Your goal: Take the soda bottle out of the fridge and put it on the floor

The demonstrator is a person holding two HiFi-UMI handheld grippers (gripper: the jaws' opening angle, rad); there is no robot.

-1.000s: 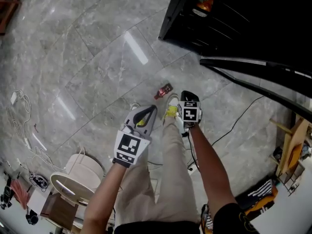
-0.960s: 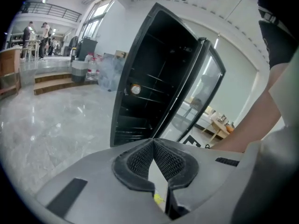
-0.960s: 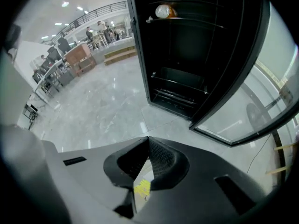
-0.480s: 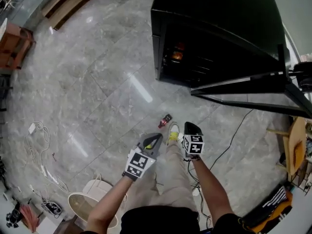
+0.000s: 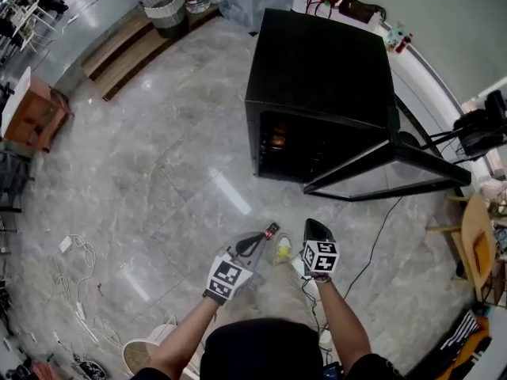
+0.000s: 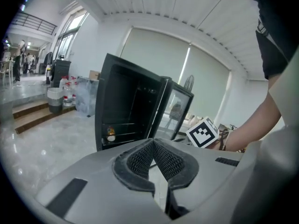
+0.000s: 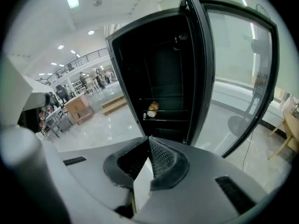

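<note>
Left of you: white cable tangle [image 5: 70, 248], orange box [image 5: 36, 117]. Ahead: wooden steps [image 5: 119, 54], white bin [image 5: 165, 5]. Right: wooden chair [image 5: 476, 248].

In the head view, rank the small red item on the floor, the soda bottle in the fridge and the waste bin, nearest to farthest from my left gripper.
From the left gripper:
1. small red item, on the floor just ahead.
2. soda bottle, inside the fridge.
3. waste bin, far back left.

No legible words, brands or numbers, black-and-white square code markers on the cubes of left gripper [image 5: 255, 242] and right gripper [image 5: 311, 226], anything printed on soda bottle [image 7: 152, 108] too small to read
</note>
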